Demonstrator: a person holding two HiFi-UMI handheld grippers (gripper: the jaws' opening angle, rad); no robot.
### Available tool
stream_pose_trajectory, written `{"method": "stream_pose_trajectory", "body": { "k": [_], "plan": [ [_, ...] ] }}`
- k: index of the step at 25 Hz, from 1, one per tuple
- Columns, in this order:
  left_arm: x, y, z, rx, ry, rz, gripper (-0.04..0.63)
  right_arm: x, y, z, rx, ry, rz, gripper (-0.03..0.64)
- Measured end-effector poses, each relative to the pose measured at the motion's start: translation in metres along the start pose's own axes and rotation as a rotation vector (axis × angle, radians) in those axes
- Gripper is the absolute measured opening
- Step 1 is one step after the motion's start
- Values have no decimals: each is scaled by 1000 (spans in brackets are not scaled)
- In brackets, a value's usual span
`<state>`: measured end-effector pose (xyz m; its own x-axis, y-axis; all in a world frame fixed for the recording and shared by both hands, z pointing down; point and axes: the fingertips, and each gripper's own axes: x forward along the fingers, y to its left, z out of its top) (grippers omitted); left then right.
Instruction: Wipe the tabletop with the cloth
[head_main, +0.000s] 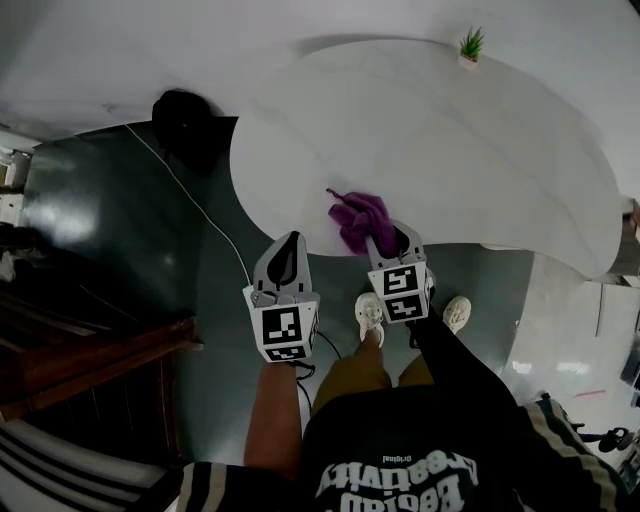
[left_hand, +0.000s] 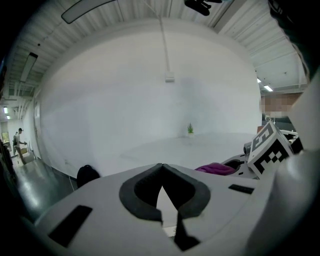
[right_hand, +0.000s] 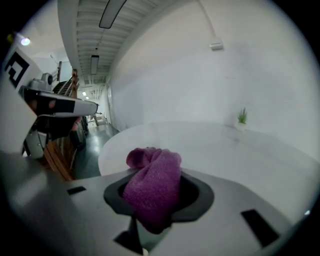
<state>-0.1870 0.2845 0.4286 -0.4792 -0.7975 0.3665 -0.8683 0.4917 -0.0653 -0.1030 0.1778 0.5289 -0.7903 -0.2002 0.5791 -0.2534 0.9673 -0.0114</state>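
A purple cloth (head_main: 358, 218) is bunched at the near edge of the white rounded tabletop (head_main: 450, 140). My right gripper (head_main: 391, 243) is shut on it; in the right gripper view the cloth (right_hand: 152, 186) fills the space between the jaws. My left gripper (head_main: 288, 260) is held off the table's near-left edge, over the dark floor, with its jaws shut and nothing between them (left_hand: 161, 186). From the left gripper view the cloth (left_hand: 217, 168) and the right gripper show at the right.
A small potted plant (head_main: 470, 46) stands at the table's far edge. A black bag (head_main: 185, 120) and a white cable (head_main: 200, 215) lie on the floor to the left. Wooden furniture (head_main: 80, 350) stands at the near left. The person's feet (head_main: 370, 315) are below the table edge.
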Motion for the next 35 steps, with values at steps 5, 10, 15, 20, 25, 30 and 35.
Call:
{"method": "stream_pose_trajectory", "body": {
  "k": [5,10,15,20,25,30,35],
  "plan": [
    [28,-57,18,29,-8,-43,0,-26,-70,-19,58,7,-73,137],
    [53,-122,41,54,-22,-106,0,-60,-140,-41,109,14,-144,137],
    [84,-197,57,78,-25,-172,0,-91,-210,-67,141,20,-198,137],
    [114,-279,73,104,-25,-264,0,-131,-285,-94,190,28,-283,137],
    [143,-364,89,145,-30,-364,0,-179,-361,-128,227,39,-383,137],
    [165,-453,104,172,-47,-457,0,-231,-431,-164,274,47,-474,137],
    [175,-537,111,196,-52,-552,0,-285,-486,-201,329,57,-561,137]
  ]
}}
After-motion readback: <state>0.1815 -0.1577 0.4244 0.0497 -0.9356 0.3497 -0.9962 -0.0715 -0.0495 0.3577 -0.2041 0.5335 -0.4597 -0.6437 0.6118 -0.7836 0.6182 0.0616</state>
